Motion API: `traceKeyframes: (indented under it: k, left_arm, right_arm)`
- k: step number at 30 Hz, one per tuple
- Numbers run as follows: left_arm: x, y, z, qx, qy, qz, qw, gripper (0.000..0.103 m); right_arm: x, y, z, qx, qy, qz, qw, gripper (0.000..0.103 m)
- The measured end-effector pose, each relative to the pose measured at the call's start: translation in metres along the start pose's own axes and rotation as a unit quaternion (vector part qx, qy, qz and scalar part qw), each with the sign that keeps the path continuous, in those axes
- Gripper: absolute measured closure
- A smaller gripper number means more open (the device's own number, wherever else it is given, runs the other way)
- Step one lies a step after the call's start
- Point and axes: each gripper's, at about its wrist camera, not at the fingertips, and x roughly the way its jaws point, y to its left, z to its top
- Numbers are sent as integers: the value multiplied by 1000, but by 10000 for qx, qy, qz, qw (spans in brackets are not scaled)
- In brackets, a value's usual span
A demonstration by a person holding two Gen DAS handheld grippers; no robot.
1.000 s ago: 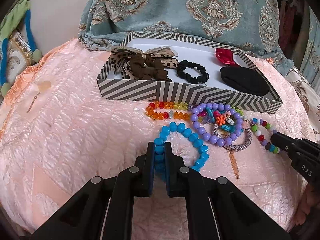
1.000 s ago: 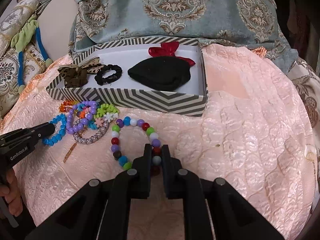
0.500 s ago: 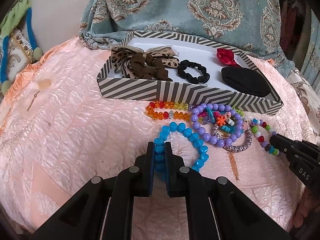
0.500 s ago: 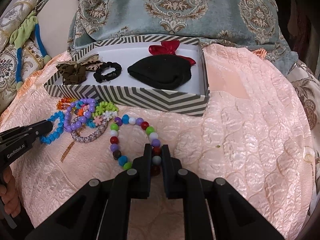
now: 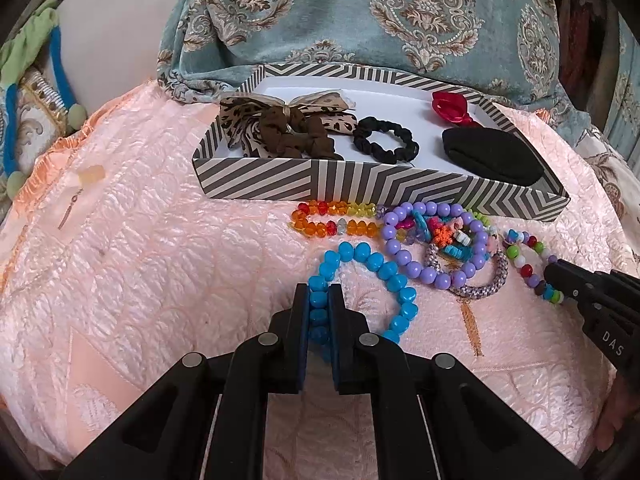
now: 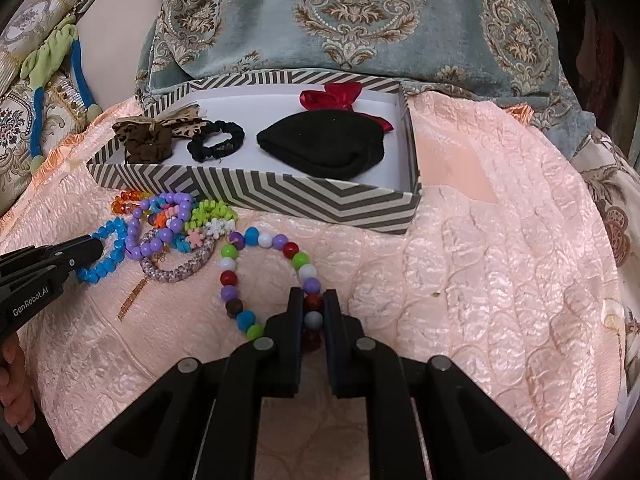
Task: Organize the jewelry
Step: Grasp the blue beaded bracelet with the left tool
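Note:
My left gripper (image 5: pixel 319 300) is shut on a blue bead bracelet (image 5: pixel 376 264) that lies on the pink quilt. My right gripper (image 6: pixel 313 308) is shut on a multicoloured bead bracelet (image 6: pixel 264 240), whose loop spreads up and to the left of the fingers. Between the two lie a purple bead bracelet (image 5: pixel 416 268), an orange and yellow bead bracelet (image 5: pixel 332 226), a silver woven bangle (image 5: pixel 480 290) and small bright bead pieces. Behind them stands a striped box (image 5: pixel 320 184) that holds a leopard bow (image 5: pixel 280 120), a black scrunchie (image 5: pixel 386 140), a black pouch (image 5: pixel 492 156) and a red bow (image 5: pixel 450 106).
A teal patterned cushion (image 6: pixel 360 20) rises behind the box. A green and blue cord (image 6: pixel 52 56) hangs at the far left. Bare pink quilt (image 6: pixel 500 260) stretches to the right of the box. Part of a hand (image 6: pixel 14 396) shows at the left edge.

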Motion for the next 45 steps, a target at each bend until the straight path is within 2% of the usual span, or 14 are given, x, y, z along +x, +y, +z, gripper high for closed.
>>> traceKeyframes:
  k: [11, 18, 27, 45]
  left_arm:
    - [-4, 1, 1, -31, -56, -38, 10000, 103]
    - [-22, 1, 6, -71, -464, -244, 9986, 103]
    - [-15, 2, 5, -68, -315, -97, 9994, 103]
    - [-13, 2, 3, -12, -265, -15, 9996, 103]
  right_arm:
    - [0, 1, -1, -9, 1, -16, 10000, 94]
    - [0, 1, -1, -14, -2, -22, 10000, 94]
    - [0, 1, -2, -58, -12, -57, 10000, 94]
    - [-2, 6, -4, -221, -97, -177, 9996, 94]
